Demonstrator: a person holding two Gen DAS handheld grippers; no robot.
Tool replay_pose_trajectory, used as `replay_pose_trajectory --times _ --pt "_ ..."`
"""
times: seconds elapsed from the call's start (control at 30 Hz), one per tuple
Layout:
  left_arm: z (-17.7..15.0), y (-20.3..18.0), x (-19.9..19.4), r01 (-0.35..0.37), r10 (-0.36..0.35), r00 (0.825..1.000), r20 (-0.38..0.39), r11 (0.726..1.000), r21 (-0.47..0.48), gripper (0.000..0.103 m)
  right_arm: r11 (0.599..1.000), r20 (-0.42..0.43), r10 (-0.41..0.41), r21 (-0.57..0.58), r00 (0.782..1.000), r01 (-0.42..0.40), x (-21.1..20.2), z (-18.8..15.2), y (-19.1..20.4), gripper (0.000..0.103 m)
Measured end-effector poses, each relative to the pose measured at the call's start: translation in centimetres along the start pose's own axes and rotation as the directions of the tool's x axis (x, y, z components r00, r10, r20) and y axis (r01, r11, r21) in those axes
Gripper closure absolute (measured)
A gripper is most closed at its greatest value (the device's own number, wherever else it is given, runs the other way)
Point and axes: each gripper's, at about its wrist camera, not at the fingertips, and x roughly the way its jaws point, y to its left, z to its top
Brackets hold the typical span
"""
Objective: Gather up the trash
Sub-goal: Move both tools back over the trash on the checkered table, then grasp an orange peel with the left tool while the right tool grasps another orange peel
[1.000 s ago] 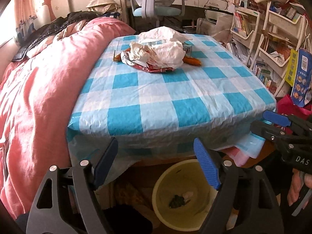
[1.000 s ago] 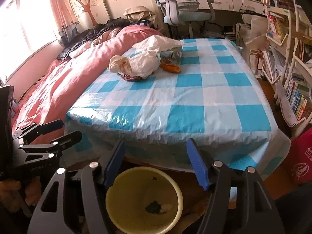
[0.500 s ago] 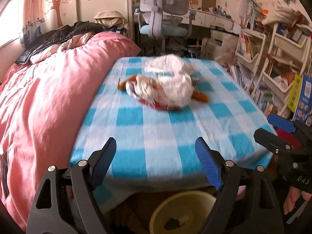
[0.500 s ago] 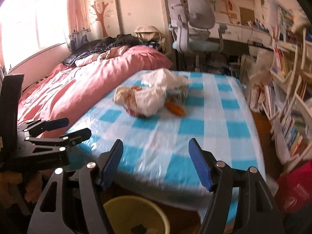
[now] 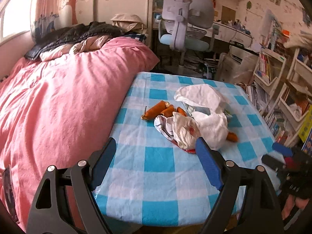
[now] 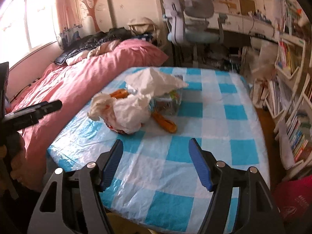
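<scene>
A trash pile [image 5: 197,117] lies in the middle of the blue-checked table [image 5: 156,175]: white crumpled plastic bags [image 5: 212,124], orange peels [image 5: 158,111] and a red-printed wrapper. It also shows in the right wrist view [image 6: 134,111], with an orange peel [image 6: 165,122] and a clear wrapper [image 6: 167,103] beside it. My left gripper [image 5: 158,165] is open and empty above the table's near edge, short of the pile. My right gripper [image 6: 156,165] is open and empty, also near the front edge.
A pink duvet bed [image 5: 64,105] borders the table's left side. An office chair [image 5: 185,25] and desk stand behind. Bookshelves [image 5: 282,81] line the right. A red bag [image 6: 292,204] sits on the floor at right.
Both grippers rose from below the table edge and moved forward over the table. The yellow bin has dropped out of view. The trash pile now appears closer.
</scene>
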Motion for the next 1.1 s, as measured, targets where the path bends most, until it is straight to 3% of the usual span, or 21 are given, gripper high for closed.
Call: replay_pose_trajectory --times 0.17,0.33,0.53,0.8,1.1 --pt "1.1 0.4 1.3 -0.03 0.03 1.0 -0.008 0.999 0.02 0.023 0.998 -0.046 -0.031 -0.051 0.998 0.029 1.7 1.3 0.1 0.036" --pt "1.6 2.0 4.4 -0.096 0.096 0.992 -0.088 0.995 0.003 0.023 0.991 -0.118 -0.068 -0.123 0.991 0.053 5.2 2.7 -0.4 0.036" --pt "2.5 2.9 7.1 -0.106 0.105 0.988 -0.114 0.994 -0.005 0.023 0.994 -0.198 -0.062 -0.104 0.978 0.042 8.9 3.9 -2.1 0.045" --pt "5.6 3.6 10.9 -0.076 0.077 0.995 -0.058 0.997 0.011 0.023 0.995 -0.252 0.005 -0.098 0.968 -0.03 10.7 4.0 -1.7 0.049" --pt "6.8 1.5 17.5 -0.005 0.025 0.988 -0.152 0.992 0.127 0.029 0.994 -0.263 0.027 -0.094 0.964 -0.053 11.9 4.6 -1.9 0.054"
